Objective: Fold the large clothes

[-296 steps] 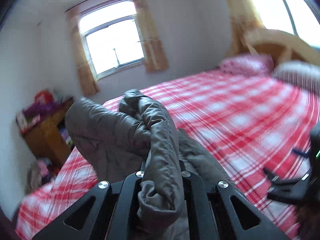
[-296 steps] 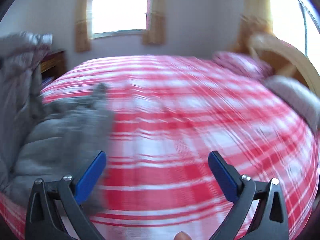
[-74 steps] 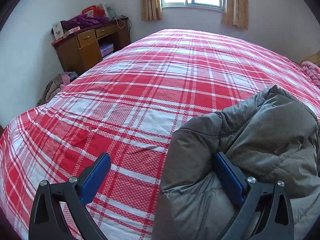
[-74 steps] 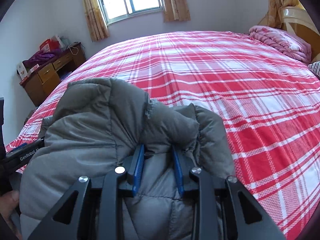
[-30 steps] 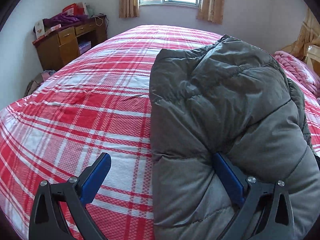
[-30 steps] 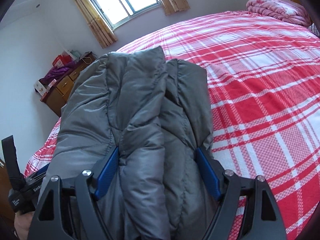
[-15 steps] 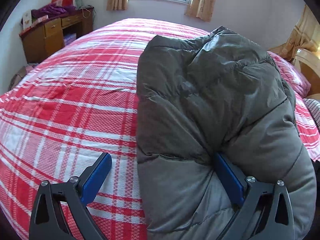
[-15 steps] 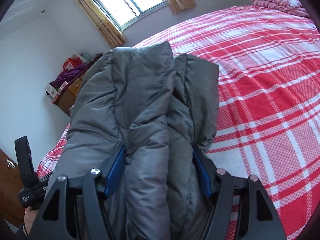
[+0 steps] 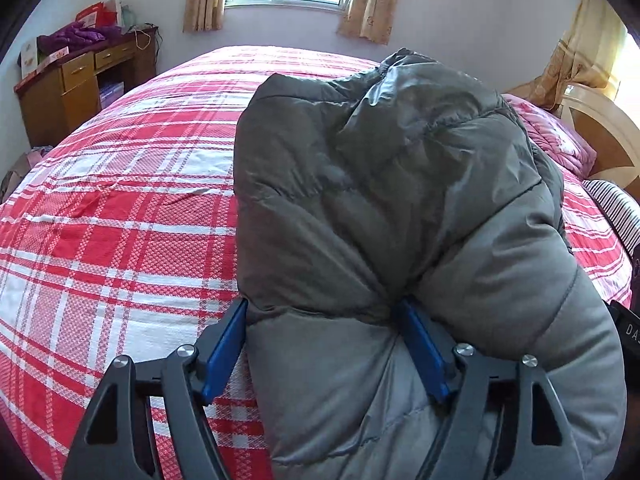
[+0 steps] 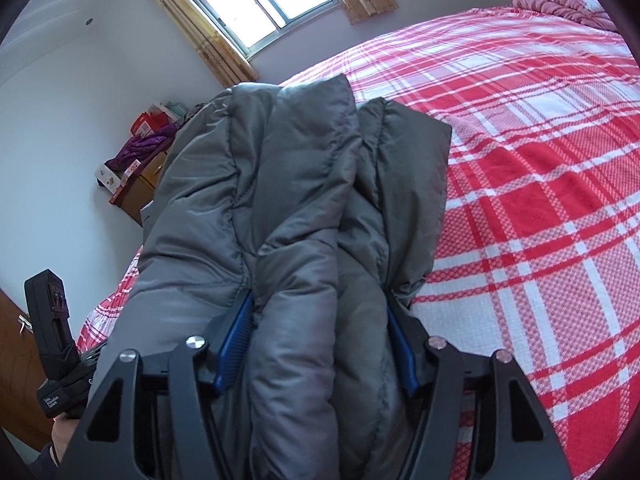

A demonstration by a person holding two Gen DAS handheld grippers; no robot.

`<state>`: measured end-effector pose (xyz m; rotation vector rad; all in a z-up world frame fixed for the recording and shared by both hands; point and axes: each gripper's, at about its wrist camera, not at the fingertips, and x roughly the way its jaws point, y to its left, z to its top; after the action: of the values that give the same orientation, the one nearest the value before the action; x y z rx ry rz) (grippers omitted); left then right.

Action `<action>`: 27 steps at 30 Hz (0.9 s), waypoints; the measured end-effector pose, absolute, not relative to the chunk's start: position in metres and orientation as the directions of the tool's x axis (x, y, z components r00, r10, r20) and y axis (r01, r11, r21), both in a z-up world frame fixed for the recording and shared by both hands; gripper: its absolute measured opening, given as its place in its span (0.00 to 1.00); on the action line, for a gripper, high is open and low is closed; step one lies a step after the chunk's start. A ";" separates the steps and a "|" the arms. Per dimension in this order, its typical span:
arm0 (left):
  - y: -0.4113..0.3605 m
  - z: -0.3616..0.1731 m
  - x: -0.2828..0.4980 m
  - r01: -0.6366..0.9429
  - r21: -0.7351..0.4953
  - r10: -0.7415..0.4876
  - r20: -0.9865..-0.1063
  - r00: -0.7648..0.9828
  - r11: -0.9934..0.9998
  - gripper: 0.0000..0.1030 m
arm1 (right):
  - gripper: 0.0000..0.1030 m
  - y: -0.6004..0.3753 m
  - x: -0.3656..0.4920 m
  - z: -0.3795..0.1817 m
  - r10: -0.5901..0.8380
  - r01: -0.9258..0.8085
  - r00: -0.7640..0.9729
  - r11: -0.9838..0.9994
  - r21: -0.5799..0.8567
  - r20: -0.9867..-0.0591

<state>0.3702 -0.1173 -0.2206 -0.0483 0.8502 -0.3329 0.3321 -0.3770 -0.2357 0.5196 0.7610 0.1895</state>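
A grey puffer jacket (image 9: pixel 380 180) lies bundled lengthwise on the red-and-white checked bedspread (image 9: pixel 120 220). My left gripper (image 9: pixel 320 308) is closing on the jacket's near end. Its left blue pad (image 9: pixel 224 352) touches the jacket's left edge and its right pad (image 9: pixel 424 356) sits deep in a fold. In the right wrist view the jacket (image 10: pixel 300 160) shows as thick stacked folds. My right gripper (image 10: pixel 320 300) is shut on them, both pads pressed into the padding. The left gripper's body (image 10: pixel 52 340) and a hand appear at the lower left of that view.
The bedspread (image 10: pixel 540 200) stretches bare to the right and far side. A wooden desk (image 9: pixel 80 84) with purple items stands against the wall at the left. A pink folded blanket (image 9: pixel 560 140), a striped pillow (image 9: pixel 616 208) and the headboard (image 9: pixel 600 120) are at the right.
The left jaws went from wide apart, with only the right pad on the jacket, to narrowed onto both sides of it. The right jaws squeezed in a little more.
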 end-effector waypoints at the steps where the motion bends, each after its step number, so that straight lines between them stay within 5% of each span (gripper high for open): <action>1: -0.118 -0.220 0.370 0.273 -0.175 -0.311 -0.729 0.610 0.946 0.73 | 0.66 -0.376 0.333 -0.236 0.348 0.022 0.715 0.856 0.517 -0.606; 17: -0.124 -0.218 0.375 0.307 -0.148 -0.315 -0.718 0.620 0.940 0.64 | 0.62 -0.375 0.339 -0.238 0.379 0.006 0.703 0.843 0.537 -0.603; 24: -0.148 -0.208 0.358 0.413 -0.022 -0.312 -0.690 0.653 0.911 0.25 | 0.33 -0.373 0.341 -0.240 0.440 -0.050 0.685 0.824 0.565 -0.581; 27: -0.152 -0.200 0.352 0.414 0.025 -0.289 -0.677 0.676 0.910 0.17 | 0.27 -0.371 0.339 -0.236 0.462 -0.082 0.688 0.815 0.574 -0.559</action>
<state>0.3517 -0.1521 -0.2004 0.1823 0.7277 -0.3980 0.3390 -0.3712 -0.2362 0.5459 0.7569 0.3217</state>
